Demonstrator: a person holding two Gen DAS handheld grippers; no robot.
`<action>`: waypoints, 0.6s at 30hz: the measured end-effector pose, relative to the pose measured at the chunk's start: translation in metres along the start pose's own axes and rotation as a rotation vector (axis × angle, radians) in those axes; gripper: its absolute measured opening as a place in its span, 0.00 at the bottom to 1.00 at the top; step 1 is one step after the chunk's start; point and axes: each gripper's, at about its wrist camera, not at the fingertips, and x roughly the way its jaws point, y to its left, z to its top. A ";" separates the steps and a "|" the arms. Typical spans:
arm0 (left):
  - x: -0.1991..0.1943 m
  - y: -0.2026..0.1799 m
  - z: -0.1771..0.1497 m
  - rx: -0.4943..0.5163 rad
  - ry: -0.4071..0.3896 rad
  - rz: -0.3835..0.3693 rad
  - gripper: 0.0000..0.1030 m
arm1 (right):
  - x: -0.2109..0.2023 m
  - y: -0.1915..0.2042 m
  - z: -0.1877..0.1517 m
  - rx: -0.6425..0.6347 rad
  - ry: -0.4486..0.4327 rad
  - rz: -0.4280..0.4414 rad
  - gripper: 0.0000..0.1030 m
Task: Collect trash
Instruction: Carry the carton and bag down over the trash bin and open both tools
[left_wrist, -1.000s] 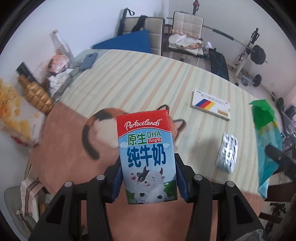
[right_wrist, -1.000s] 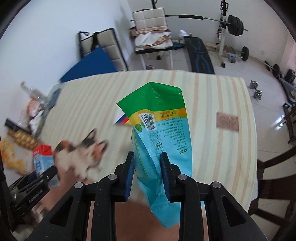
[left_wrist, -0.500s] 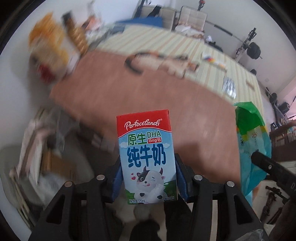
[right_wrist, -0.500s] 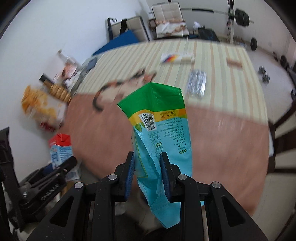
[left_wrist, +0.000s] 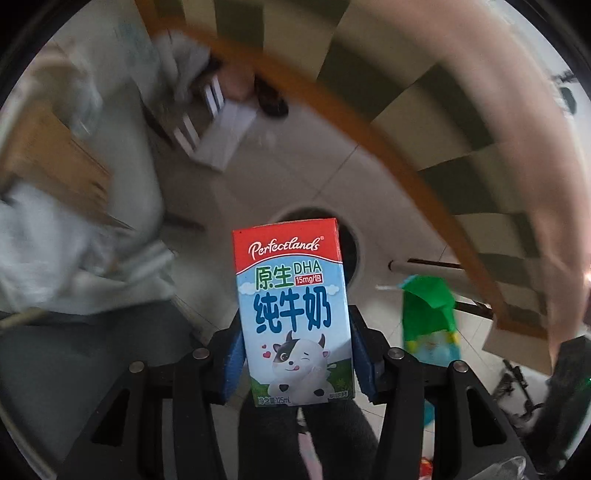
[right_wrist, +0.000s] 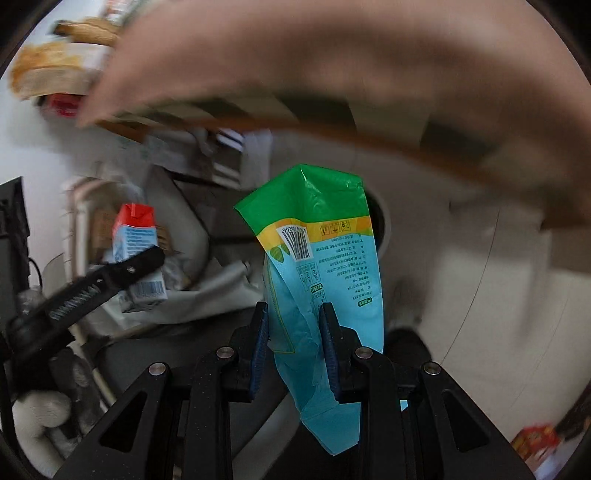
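Both grippers dropped off the tabletop toward floor; left gripper (left_wrist: 295, 354) clamps milk carton (left_wrist: 291, 310), right gripper (right_wrist: 293, 343) pinches snack bag (right_wrist: 321, 266).

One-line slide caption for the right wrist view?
Right gripper clamps a blue-green bag above the floor; left gripper holds a milk carton.

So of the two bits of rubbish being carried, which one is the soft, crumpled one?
The green and blue snack bag, pinched in the right gripper; it is creased and hangs limp. The milk carton in the left gripper is a stiff box.
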 end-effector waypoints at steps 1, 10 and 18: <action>0.020 0.002 0.008 -0.006 0.015 -0.021 0.45 | 0.025 -0.010 0.004 0.031 0.011 0.003 0.28; 0.194 0.009 0.063 -0.010 0.160 -0.127 0.72 | 0.207 -0.095 0.071 0.216 0.035 0.038 0.29; 0.225 0.026 0.050 0.019 0.114 0.024 0.96 | 0.282 -0.131 0.104 0.237 0.088 0.045 0.82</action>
